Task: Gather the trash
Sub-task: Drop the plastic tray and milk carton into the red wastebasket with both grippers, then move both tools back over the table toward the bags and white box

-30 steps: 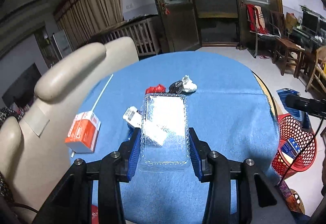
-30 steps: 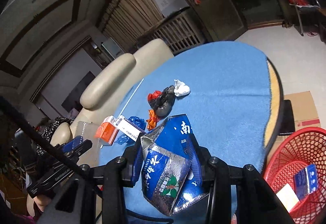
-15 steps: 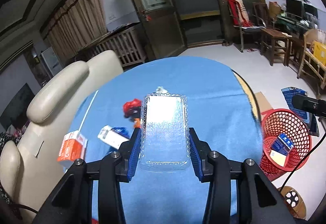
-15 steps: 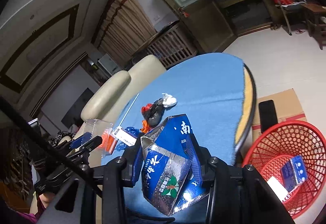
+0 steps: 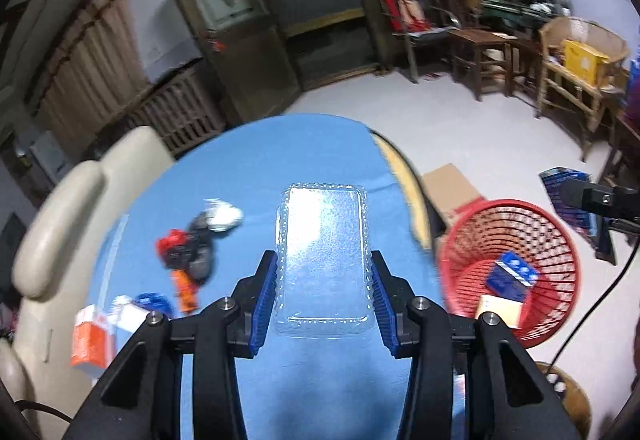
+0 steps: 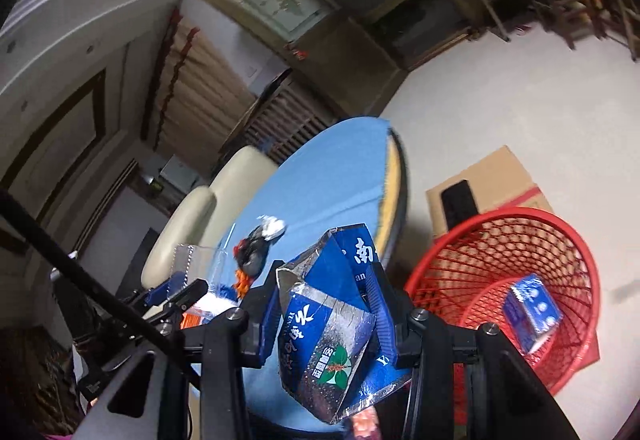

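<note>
My left gripper (image 5: 323, 282) is shut on a clear plastic tray (image 5: 322, 256) and holds it above the blue table (image 5: 280, 159). My right gripper (image 6: 326, 296) is shut on a crumpled blue snack bag (image 6: 328, 324) near the table's right edge, beside the red basket (image 6: 520, 240). The basket (image 5: 560, 252) stands on the floor and holds a blue box (image 5: 512, 276) and a tan box. The left gripper with the clear tray (image 6: 196, 260) also shows at the left of the right wrist view.
On the table lie a red and black wrapper pile (image 5: 188, 252), white crumpled paper (image 5: 224, 215), an orange carton (image 5: 90, 336) and a blue wrapper (image 5: 154, 302). A beige chair (image 5: 76, 199) stands at the left. Flat cardboard (image 5: 448, 187) lies on the floor.
Both grippers have lifted and swung right, toward the red basket. The clear tray has risen off the table. The snack bag stays gripped.
</note>
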Demonstrator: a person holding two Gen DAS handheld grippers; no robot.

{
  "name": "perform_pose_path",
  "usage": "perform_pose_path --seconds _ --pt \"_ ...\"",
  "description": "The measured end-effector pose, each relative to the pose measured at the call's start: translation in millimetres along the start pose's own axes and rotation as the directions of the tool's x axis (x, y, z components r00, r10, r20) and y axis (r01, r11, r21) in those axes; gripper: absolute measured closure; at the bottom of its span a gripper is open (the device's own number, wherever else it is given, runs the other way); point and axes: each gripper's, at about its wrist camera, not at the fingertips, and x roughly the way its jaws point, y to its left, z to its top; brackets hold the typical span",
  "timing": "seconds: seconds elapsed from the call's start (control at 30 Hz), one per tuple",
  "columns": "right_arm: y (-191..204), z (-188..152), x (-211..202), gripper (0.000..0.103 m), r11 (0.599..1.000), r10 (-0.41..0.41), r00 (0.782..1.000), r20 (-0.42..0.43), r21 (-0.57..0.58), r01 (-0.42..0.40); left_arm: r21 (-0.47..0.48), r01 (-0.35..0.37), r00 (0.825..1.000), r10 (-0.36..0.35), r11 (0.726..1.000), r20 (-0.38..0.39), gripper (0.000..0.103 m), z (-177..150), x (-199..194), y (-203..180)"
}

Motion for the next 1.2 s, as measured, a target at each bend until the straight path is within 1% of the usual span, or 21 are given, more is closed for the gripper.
perform_pose_path --seconds 0.03,0.07,0.1,0.2,0.3,0.37,0.4,0.43,0.47,0.5,0.53,0.57,0.6,0.73,0.83,0.93,1.0,1.03,1.07,1.13,1.2 --pt "-5.7 0.2 -2.7 0.060 1.000 -0.007 1.000 0.005 0.011 0.007 0.000 0.022 1.000 -0.022 1.000 -0.005 0.057 2.2 3.9 -2.7" --pt "-10.4 1.1 -4.5 0.060 1.000 -0.016 1.000 0.012 0.021 0.016 0.001 0.064 0.998 -0.064 0.998 -0.015 0.057 6.2 9.8 -10.1" --pt "-19.3 2.0 -8.2 0.059 0.999 -0.029 0.999 0.020 0.039 0.028 0.003 0.084 0.996 -0.084 0.996 -0.020 0.057 8.4 12.4 -14.1" --pt "-39.5 2.2 -15.1 0.059 0.994 -0.049 0.998 0.033 0.095 0.045 0.011 0.179 0.983 -0.179 0.984 -0.046 0.056 16.3 24.4 -34.5" --pt "-59.0 3.2 -19.3 0.058 0.988 -0.063 0.997 0.036 0.144 0.057 0.019 0.272 0.959 -0.270 0.962 -0.082 0.056 22.5 36.6 -55.9" --pt "-68.6 1.3 -20.3 0.057 0.984 -0.069 0.997 0.033 0.169 0.062 0.023 0.311 0.946 -0.307 0.950 -0.100 0.056 21.4 42.7 -70.4" --pt "-74.4 0.7 -20.4 0.057 0.981 -0.071 0.997 0.027 0.185 0.065 0.028 0.336 0.937 -0.330 0.942 -0.116 0.054 21.4 46.5 -77.1" --pt "-77.8 -0.6 -20.7 0.057 0.978 -0.071 0.997 0.021 0.199 0.065 0.031 0.350 0.930 -0.344 0.936 -0.126 0.047 21.6 48.6 -81.0" --pt "-80.1 -1.2 -20.0 0.053 0.976 -0.067 0.998 0.016 0.211 0.062 0.037 0.367 0.923 -0.359 0.929 -0.140 0.042 21.4 51.7 -86.5" --pt "-82.8 -1.4 -18.9 0.047 0.973 -0.064 0.998 0.009 0.222 0.061 0.040 0.371 0.921 -0.362 0.928 -0.142 0.037 21.3 53.0 -89.4" --pt "-85.2 -1.7 -18.7 0.043 0.971 -0.068 0.998 0.003 0.231 0.065 0.045 0.374 0.920 -0.365 0.926 -0.139 0.036 20.5 53.1 -91.2" --pt "-87.1 -2.1 -18.9 0.035 0.969 -0.072 0.997 0.000 0.238 0.069 0.048 0.379 0.919 -0.369 0.924 -0.138 0.036 19.8 53.2 -91.7" --pt "-88.6 -2.1 -19.3 0.034 0.967 -0.072 0.997 0.001 0.243 0.070 0.048 0.380 0.918 -0.371 0.924 -0.140 0.036 19.1 54.3 -91.0" --pt "-87.2 -1.3 -21.8 0.034 0.969 -0.086 0.996 0.011 0.232 0.081 0.032 0.361 0.925 -0.353 0.932 -0.138 0.036 9.6 52.5 -76.3" --pt "-79.4 -2.0 -20.1 0.034 0.974 -0.082 0.997 0.011 0.213 0.078 0.019 0.317 0.941 -0.312 0.948 -0.129 0.036 -1.5 48.9 -58.1" --pt "-68.9 -3.3 -10.9 0.034 0.978 -0.079 0.997 -0.010 0.191 0.079 -0.017 0.247 0.962 -0.247 0.969 -0.114 0.036 -19.1 40.5 -26.2" --pt "-59.4 -4.5 -1.2 0.034 0.982 -0.076 0.997 -0.030 0.171 0.080 -0.056 0.192 0.975 -0.197 0.980 -0.098 0.035 -33.5 33.3 1.6" --pt "-53.7 -5.6 4.0 0.034 0.984 -0.076 0.996 -0.042 0.157 0.082 -0.094 0.152 0.983 -0.161 0.984 -0.092 0.034 -43.0 29.0 22.0" --pt "-49.3 -7.0 8.2 0.034 0.986 -0.076 0.996 -0.051 0.147 0.083 -0.122 0.126 0.986 -0.138 0.984 -0.092 0.032 -49.4 26.9 35.7" --pt "-36.3 -9.9 20.6 0.034 0.989 -0.072 0.994 -0.077 0.120 0.081 -0.193 0.066 0.991 -0.087 0.979 -0.099 0.031 -64.5 23.3 67.7" --pt "-20.8 -13.7 34.1 0.034 0.993 -0.068 0.993 -0.102 0.088 0.077 -0.279 0.000 0.993 -0.034 0.960 -0.117 0.030 -82.6 19.2 108.6"
